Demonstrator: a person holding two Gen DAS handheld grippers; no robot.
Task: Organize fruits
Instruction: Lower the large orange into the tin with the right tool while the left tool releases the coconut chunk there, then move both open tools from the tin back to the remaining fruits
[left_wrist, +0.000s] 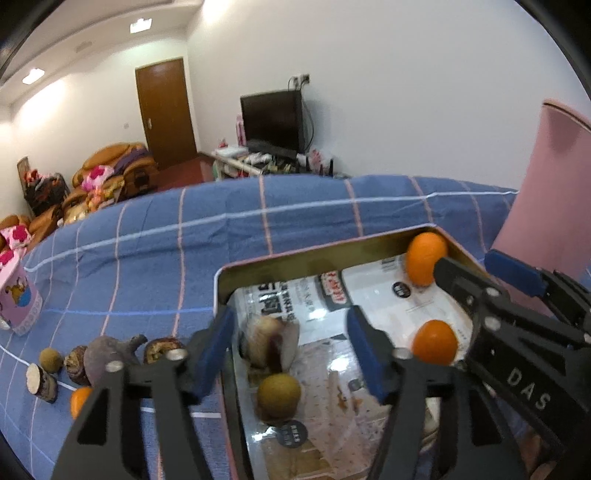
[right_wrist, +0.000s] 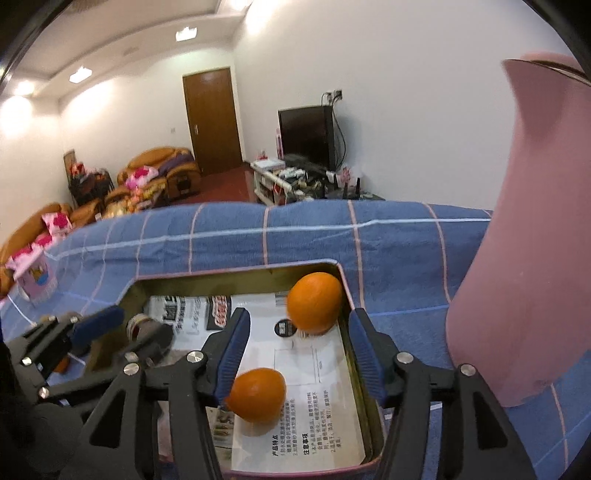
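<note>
On the blue checked bedsheet (left_wrist: 147, 236), left of the tin, lies a row of loose fruit: a small brown longan (left_wrist: 50, 360), dark purple mangosteens (left_wrist: 107, 356) and a partly hidden orange (left_wrist: 79, 402). The shallow rectangular metal tin (left_wrist: 280, 258), lined with printed paper, holds a cut mangosteen (left_wrist: 269, 341), a round tan longan (left_wrist: 279, 395) and two oranges (left_wrist: 434, 341). The left gripper (left_wrist: 291, 350) hangs over the tin, jaws spread, nothing pinched. The right gripper (right_wrist: 295, 354) hovers beside it, jaws apart, the near orange (right_wrist: 258, 395) just below its left pad. A tall pink container (right_wrist: 528, 240) stands right of the tin.
</note>
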